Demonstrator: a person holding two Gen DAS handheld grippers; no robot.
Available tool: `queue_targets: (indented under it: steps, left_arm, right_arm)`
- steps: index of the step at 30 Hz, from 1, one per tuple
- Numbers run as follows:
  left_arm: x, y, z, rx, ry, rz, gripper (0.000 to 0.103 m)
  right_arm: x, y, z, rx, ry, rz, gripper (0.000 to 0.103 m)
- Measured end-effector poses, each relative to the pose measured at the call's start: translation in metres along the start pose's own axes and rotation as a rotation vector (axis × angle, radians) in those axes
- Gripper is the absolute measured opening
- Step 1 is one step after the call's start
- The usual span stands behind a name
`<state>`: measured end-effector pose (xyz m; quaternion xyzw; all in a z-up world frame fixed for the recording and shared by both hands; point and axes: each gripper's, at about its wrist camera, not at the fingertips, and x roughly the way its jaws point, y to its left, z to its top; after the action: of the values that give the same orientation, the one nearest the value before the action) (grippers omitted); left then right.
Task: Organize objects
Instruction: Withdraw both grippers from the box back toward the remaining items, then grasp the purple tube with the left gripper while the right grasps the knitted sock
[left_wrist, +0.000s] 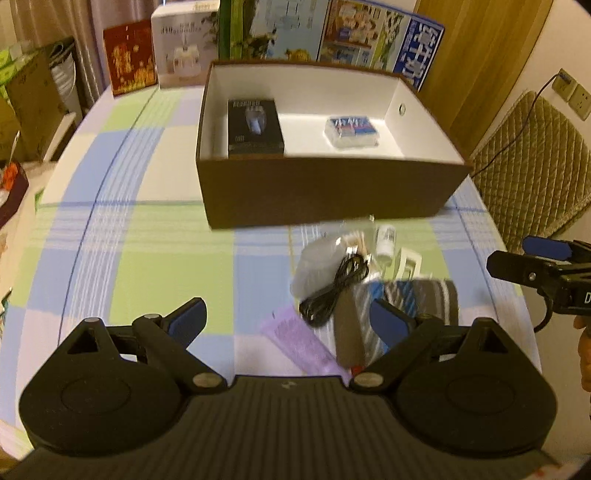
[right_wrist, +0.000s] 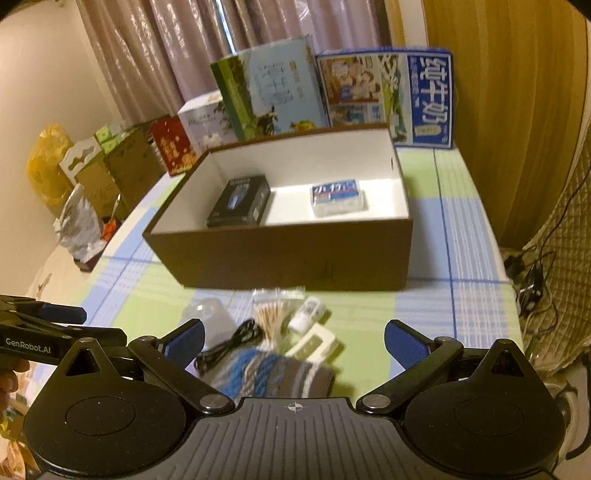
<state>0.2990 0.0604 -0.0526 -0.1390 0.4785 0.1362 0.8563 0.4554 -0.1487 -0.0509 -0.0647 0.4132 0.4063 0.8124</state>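
Both our claws wide, empty; right claw (right_wrist: 293, 341) nearer, directly over striped sock (right_wrist: 269, 373), box (right_wrist: 295, 254) ahead.

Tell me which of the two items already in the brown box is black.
The black carton, on the left of the brown box; the other, the clear packet, has a blue label.

I can't read the blurred pile (left_wrist: 354, 280) by the box; my right tool (left_wrist: 532, 262) is cut off at the frame edge.
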Motion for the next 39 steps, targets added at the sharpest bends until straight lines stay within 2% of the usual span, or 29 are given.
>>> queue_targets:
  steps: [21, 33, 39]
  left_arm:
    - [0.048, 0.006, -0.041, -0.071, 0.14, 0.027, 0.091]
    - [0.08, 0.006, -0.043, -0.131, 0.184, -0.003, 0.088]
    - [0.096, 0.0, -0.04, -0.135, 0.195, 0.023, 0.084]
  right_arm:
    - [0.026, -0.007, -0.031, 0.0, 0.111, -0.018, 0.101]
    - [0.037, -0.016, -0.033, 0.032, 0.133, -0.044, 0.101]
    - [0.039, -0.021, -0.032, 0.045, 0.139, -0.053, 0.101]
